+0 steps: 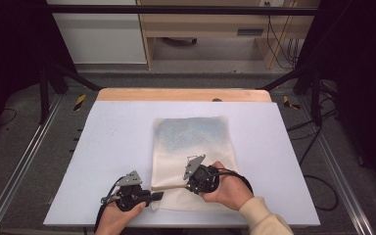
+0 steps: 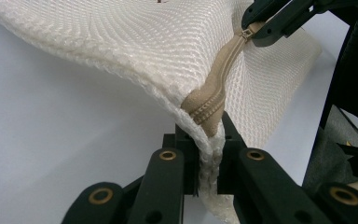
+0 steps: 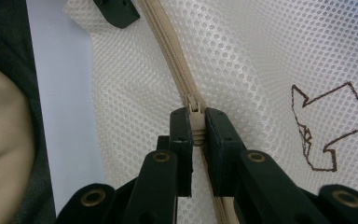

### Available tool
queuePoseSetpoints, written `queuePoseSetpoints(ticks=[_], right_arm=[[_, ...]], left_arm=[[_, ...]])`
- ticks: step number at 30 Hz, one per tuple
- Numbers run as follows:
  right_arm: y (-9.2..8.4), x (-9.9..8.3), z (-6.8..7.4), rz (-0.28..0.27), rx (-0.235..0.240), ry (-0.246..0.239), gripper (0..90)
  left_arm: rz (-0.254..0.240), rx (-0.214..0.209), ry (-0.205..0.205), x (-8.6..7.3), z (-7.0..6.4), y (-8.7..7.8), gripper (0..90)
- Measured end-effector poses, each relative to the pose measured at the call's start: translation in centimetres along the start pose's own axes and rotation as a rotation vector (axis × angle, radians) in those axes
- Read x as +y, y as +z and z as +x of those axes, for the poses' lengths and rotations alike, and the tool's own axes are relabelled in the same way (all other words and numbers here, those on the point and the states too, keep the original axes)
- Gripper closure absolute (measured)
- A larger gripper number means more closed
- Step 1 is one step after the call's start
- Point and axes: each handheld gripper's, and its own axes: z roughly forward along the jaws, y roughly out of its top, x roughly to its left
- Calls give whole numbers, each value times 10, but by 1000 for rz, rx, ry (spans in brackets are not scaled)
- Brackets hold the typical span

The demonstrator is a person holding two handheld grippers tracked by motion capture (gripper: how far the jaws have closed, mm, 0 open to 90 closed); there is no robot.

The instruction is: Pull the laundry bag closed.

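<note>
On mesh bag (image 1: pixel 194 147): left tool (image 2: pixel 209 140) clamps corner, right tool (image 3: pixel 196 128) pinches zipper pull (image 3: pixel 195 114).

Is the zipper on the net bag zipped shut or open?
Shut along the stretch shown: the zipper's teeth are meshed between the left gripper and the pull in the right gripper. Beyond the pull, cannot tell.

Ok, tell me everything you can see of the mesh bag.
The mesh bag is cream-white netted fabric, lying mostly flat on the pale table. A tan zipper runs along its near edge, and a brown outline drawing marks one face. The left tool clamps the corner at the zipper's end, lifting it; the right tool pinches the zipper pull.
</note>
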Motion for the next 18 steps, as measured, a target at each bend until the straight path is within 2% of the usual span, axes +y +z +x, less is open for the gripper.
queuePoseSetpoints(ticks=[18], right_arm=[[-8,-10,-4,-4,-12,20,822]], left_arm=[[-6,-1,2,0,0,-1,834]])
